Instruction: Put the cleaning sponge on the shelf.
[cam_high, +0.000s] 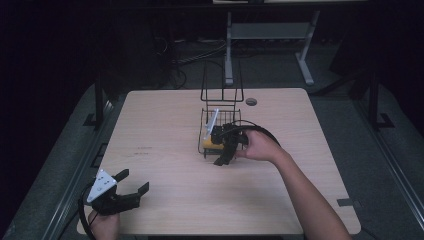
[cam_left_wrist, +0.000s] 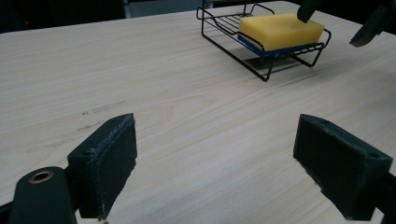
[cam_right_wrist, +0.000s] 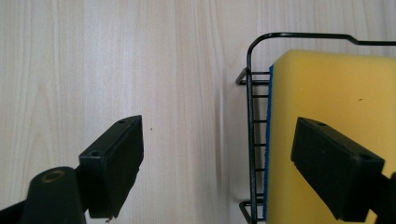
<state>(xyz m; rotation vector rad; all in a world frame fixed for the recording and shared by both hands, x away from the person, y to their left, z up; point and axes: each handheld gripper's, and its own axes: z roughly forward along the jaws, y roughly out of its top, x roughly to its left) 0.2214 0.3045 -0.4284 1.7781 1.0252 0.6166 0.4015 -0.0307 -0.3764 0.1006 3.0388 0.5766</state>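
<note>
A yellow sponge with a blue underside (cam_left_wrist: 280, 30) (cam_right_wrist: 336, 116) (cam_high: 211, 144) lies in a black wire rack (cam_left_wrist: 224, 29) (cam_right_wrist: 254, 140) (cam_high: 206, 122) near the middle of the wooden table. My right gripper (cam_high: 226, 150) (cam_right_wrist: 215, 163) hovers over the rack's near edge, open, one jaw above the sponge and the other above bare table. Its jaws also show at the far right of the left gripper view (cam_left_wrist: 341, 21). My left gripper (cam_high: 135, 182) (cam_left_wrist: 215, 163) sits low at the table's front left corner, open and empty, pointing toward the rack.
A tall wire frame (cam_high: 222, 82) rises behind the rack, and a pale utensil (cam_high: 212, 120) leans in the rack's back part. The table (cam_high: 160, 130) has a grommet hole (cam_high: 251, 101) at the back. A desk frame (cam_high: 270, 35) stands beyond on the dark floor.
</note>
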